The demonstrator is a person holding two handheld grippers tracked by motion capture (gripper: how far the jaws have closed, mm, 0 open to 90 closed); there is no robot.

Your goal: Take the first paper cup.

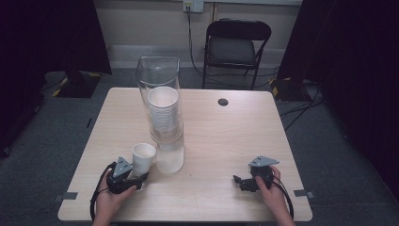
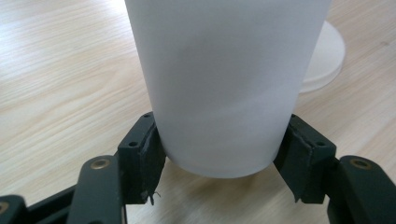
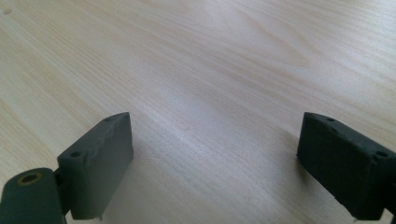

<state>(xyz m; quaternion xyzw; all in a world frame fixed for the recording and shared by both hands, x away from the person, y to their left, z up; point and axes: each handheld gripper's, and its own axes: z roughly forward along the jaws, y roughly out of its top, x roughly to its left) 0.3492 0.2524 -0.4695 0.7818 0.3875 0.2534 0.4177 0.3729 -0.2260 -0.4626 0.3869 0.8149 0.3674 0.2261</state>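
A single white paper cup (image 1: 143, 157) (image 2: 224, 84) stands upright on the wooden table (image 1: 221, 141), just left of a tall clear cup holder (image 1: 162, 101) with a stack of white cups inside. My left gripper (image 1: 139, 179) (image 2: 219, 158) is shut on the single cup, its black pads (image 2: 144, 154) pressing both sides near the base. My right gripper (image 1: 239, 181) (image 3: 215, 154) rests low over bare wood near the front right of the table. It is open, with nothing between its fingers (image 3: 100, 158).
The holder's white round base (image 1: 170, 160) (image 2: 327, 56) sits right behind the held cup. A small dark hole (image 1: 223, 101) marks the table's far side. A black folding chair (image 1: 237, 47) stands beyond the table, with cables on the floor.
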